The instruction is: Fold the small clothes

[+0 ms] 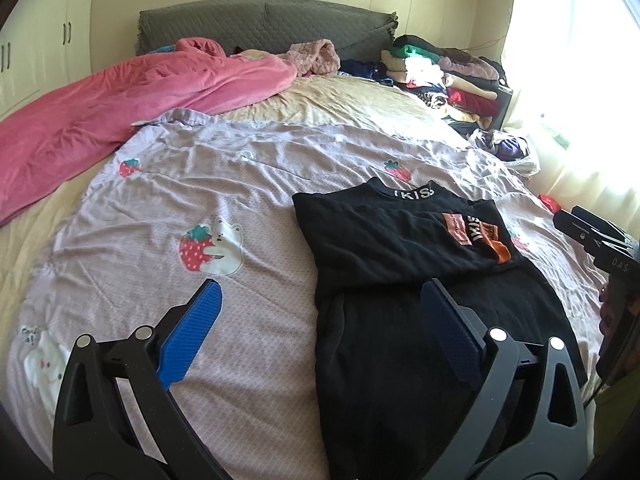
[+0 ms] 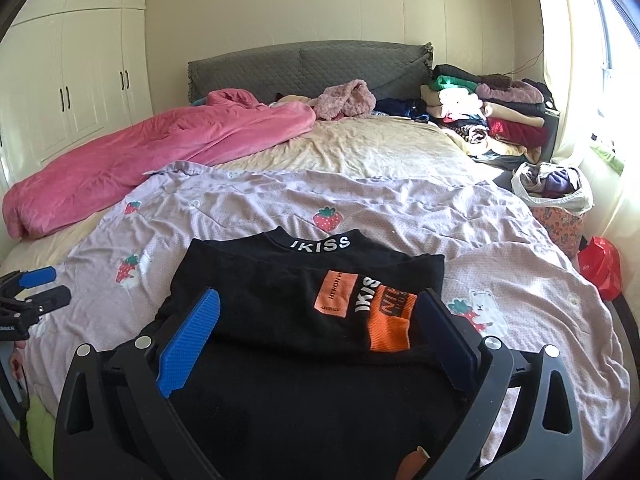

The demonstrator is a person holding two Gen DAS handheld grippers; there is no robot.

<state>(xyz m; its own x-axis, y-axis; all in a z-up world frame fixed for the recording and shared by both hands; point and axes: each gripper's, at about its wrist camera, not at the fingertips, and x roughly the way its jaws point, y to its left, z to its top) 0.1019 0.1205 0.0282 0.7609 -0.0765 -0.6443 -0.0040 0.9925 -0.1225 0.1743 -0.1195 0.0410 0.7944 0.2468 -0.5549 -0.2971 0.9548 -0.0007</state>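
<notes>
Big bed (image 2: 360, 148) with a lilac strawberry-print sheet (image 2: 400, 208); the black top (image 2: 272, 300) lies near its front edge, one panel already folded across so the orange patch faces up. Looks like we're mid-fold with the cloth let go. Left gripper (image 1: 320, 300) and right gripper (image 2: 320, 312) both have fingers spread wide, holding nothing. Next move probably needs pinching the near hem and bringing it toward the collar.

Your left hand-held gripper (image 1: 320, 336) points forward and downward, jaws spread wide with nothing between the blue pads. Your right hand-held gripper (image 2: 320, 340) is equally wide and empty, angled down; it shows at three o'clock in the left wrist view.
</notes>
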